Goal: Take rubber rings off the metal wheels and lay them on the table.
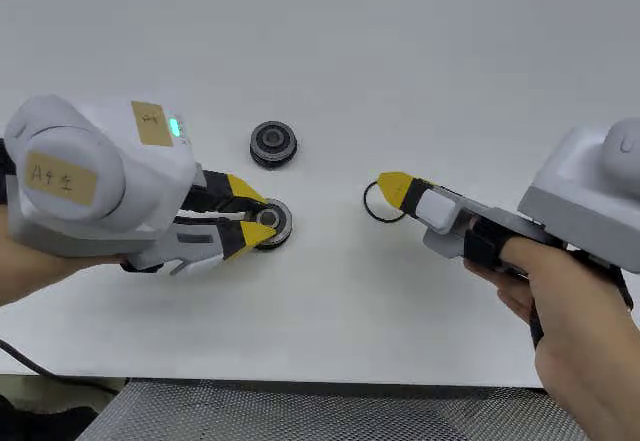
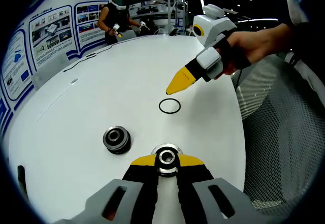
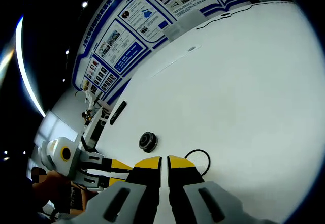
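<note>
My left gripper (image 1: 258,219) is shut on a metal wheel (image 1: 274,223) that rests on the white table (image 1: 330,51); its yellow tips clamp the wheel (image 2: 167,158) from both sides. A second wheel (image 1: 273,144) with a black rubber rim stands free behind it, also seen as the wheel (image 2: 117,138) and the wheel (image 3: 148,140). A loose black rubber ring (image 1: 376,205) lies flat on the table. My right gripper (image 1: 392,187) hovers at the ring's right edge, shut with nothing in it. The ring (image 2: 169,105) lies below the right gripper (image 2: 177,82). The ring (image 3: 199,159) sits beside my right gripper (image 3: 162,164).
The table's front edge (image 1: 300,376) runs close to me, with a metal grating floor (image 1: 300,411) below. A thin cable (image 2: 86,59) lies at the table's far side. A person (image 2: 118,11) stands beyond the table by poster boards (image 3: 127,36).
</note>
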A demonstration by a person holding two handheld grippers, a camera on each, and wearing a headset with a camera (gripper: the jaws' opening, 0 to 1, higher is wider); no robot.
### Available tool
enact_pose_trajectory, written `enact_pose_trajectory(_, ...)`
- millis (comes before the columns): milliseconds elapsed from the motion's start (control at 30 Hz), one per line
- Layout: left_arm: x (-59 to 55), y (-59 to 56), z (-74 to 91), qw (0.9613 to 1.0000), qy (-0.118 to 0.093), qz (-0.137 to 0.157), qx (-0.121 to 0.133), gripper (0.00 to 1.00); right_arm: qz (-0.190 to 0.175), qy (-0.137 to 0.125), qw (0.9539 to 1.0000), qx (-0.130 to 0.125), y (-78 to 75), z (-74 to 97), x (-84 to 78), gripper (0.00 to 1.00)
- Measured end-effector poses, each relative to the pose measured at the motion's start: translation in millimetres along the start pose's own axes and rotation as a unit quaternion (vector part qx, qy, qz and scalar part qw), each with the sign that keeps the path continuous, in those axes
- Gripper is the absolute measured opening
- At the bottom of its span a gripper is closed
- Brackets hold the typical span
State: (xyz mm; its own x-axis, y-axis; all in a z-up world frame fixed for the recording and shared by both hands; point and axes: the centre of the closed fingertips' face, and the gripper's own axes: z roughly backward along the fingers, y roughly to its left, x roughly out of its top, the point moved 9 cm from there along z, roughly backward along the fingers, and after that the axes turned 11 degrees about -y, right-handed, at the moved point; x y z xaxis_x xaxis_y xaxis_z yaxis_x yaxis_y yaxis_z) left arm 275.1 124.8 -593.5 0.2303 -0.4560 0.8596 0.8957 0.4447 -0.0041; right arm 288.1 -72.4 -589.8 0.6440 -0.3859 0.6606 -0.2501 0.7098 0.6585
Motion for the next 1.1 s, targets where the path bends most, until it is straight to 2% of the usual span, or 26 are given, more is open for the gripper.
enact_pose_trajectory(100,2.9,0.2,-1.0,0.9997,0.017,-0.016,-0.007,0.13,-0.011,0.013,0.9993,0.035,8.4,-3.7,-7.8,0.07)
enact_pose_trajectory(167,3.9,0.5,-1.5,0.9994,0.023,-0.023,-0.011,0.13,-0.015,0.019,0.9985,0.048,12.2,-5.7,-12.1,0.09)
enact_pose_trajectory(267,4.2,1.5,-1.6,0.9991,0.027,-0.027,-0.017,0.13,-0.022,0.041,0.9971,0.060,17.1,-10.7,-21.2,0.13)
enact_pose_trajectory(333,4.1,1.6,-1.6,0.9991,0.027,-0.028,-0.019,0.13,-0.025,0.044,0.9967,0.064,18.6,-13.3,-24.1,0.15)
enact_pose_trajectory(433,4.0,2.0,-1.6,0.9991,0.026,-0.028,-0.020,0.13,-0.045,0.062,0.9943,0.075,21.9,-18.1,-30.8,0.20)
enact_pose_trajectory(800,2.5,2.6,-1.4,0.9995,0.018,-0.020,-0.019,0.12,-0.056,0.097,0.9900,0.086,26.0,-30.5,-45.0,0.29)
enact_pose_trajectory(1100,2.1,3.1,-1.5,0.9994,0.015,-0.020,-0.022,0.12,-0.076,0.110,0.9872,0.086,27.2,-31.8,-50.2,0.30)
